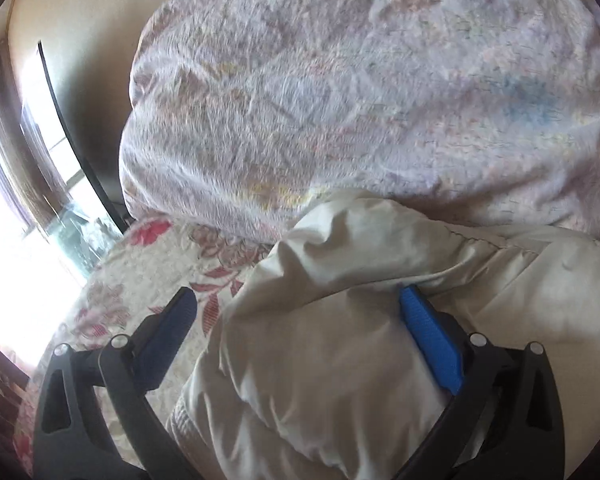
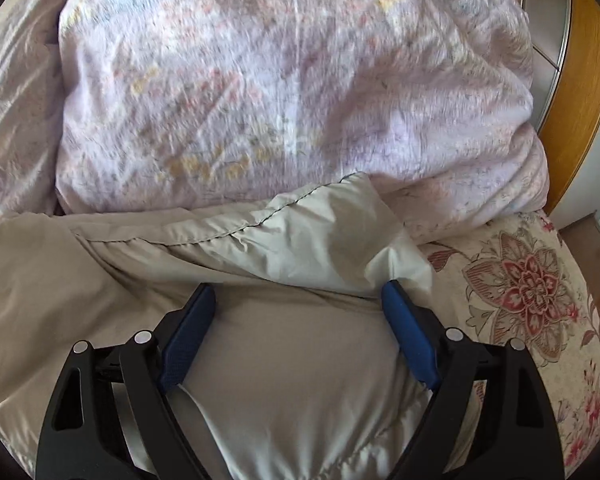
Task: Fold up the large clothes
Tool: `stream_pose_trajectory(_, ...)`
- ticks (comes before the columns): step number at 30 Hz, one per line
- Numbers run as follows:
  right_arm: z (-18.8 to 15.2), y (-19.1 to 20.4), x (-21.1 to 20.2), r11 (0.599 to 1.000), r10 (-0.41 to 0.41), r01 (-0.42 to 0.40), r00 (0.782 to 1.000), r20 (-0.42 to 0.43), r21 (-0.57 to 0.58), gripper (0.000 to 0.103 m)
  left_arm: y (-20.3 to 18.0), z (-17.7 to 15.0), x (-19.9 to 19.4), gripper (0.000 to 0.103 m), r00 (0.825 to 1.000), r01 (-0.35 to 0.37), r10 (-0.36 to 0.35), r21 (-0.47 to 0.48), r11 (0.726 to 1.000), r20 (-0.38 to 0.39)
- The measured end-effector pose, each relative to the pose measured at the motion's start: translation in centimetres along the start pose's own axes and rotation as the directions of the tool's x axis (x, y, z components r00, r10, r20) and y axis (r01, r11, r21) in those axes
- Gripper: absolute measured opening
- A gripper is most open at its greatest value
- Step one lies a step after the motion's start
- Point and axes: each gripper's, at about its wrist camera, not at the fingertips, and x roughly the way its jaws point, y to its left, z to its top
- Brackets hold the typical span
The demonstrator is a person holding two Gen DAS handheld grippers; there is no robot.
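Since the jacket [image 2: 284,380] on the bed [image 2: 540,300] looks light, soft and slippery, I'd pinch its stitched hem [image 2: 236,232], with the left gripper [image 1: 300,320] and right gripper [image 2: 300,304] both spread wide over it.

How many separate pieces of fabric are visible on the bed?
3: the shiny beige padded garment nearest, the bulky pale lilac floral duvet behind it, and the cream bedspread with red flowers underneath. Others may be hidden.

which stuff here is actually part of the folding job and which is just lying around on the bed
Part of the job:
- beige garment, bunched on the bed
- left gripper, jaws wide, over the garment
- right gripper, jaws wide, over the garment

Just lying about:
- pale floral duvet, heaped behind the garment
- red-flowered bedspread underneath
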Motion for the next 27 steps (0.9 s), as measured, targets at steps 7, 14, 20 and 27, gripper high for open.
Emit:
stream_pose_trajectory(7,-0.3,1.0,2.1,1.000,-0.026,0.026,0.999,-0.023,-0.017,0.091,1.7,-1.2,2.7,0.101,0.993,0.093,-0.101,-0.127,0.988,-0.058)
stream_pose_trajectory(14,-0.3,1.4,4.9,1.000,-0.018,0.018,0.998,-0.052,-0.011,0.094,3.1,-1.6,4.3,0.101,0.976,0.174,-0.197,-0.212,0.962,-0.093)
stream_pose_trajectory(20,-0.3,1.6,6.2,1.000,-0.005,0.006,0.998,-0.062,0.004,0.095,3.6,-1.8,5.2,0.101,0.964,0.213,-0.245,-0.248,0.945,-0.106)
stream_pose_trajectory(27,-0.2,-0.3,4.2,0.998,-0.009,0.009,1.000,0.000,0.065,0.094,5.4,-1.9,5.0,0.101,0.957,0.242,-0.279,-0.307,0.920,-0.081)
